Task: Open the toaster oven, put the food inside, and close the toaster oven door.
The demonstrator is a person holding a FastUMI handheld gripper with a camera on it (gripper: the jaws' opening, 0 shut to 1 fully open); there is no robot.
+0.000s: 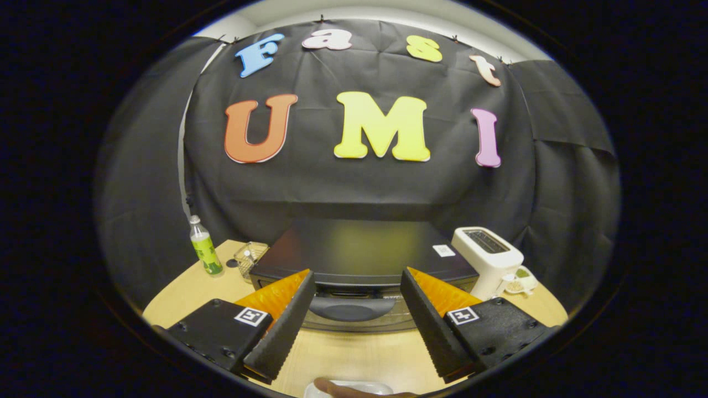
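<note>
A black toaster oven (pixel 359 251) stands on the wooden table (pixel 354 354), its glass door shut and its dark curved handle (pixel 345 308) facing me. My gripper (pixel 357 287) is open, fingertips spread wide, with the handle just beyond and between them and nothing held. Below the fingers, at the table's near edge, a white plate (pixel 348 388) carries a brownish piece of food (pixel 354 392), only partly visible.
A green-labelled bottle (pixel 204 247) stands left of the oven, with a small clear container (pixel 249 255) beside it. A white slot toaster (pixel 488 260) and a small white cup (pixel 520 280) sit to the oven's right. Black cloth walls the booth behind.
</note>
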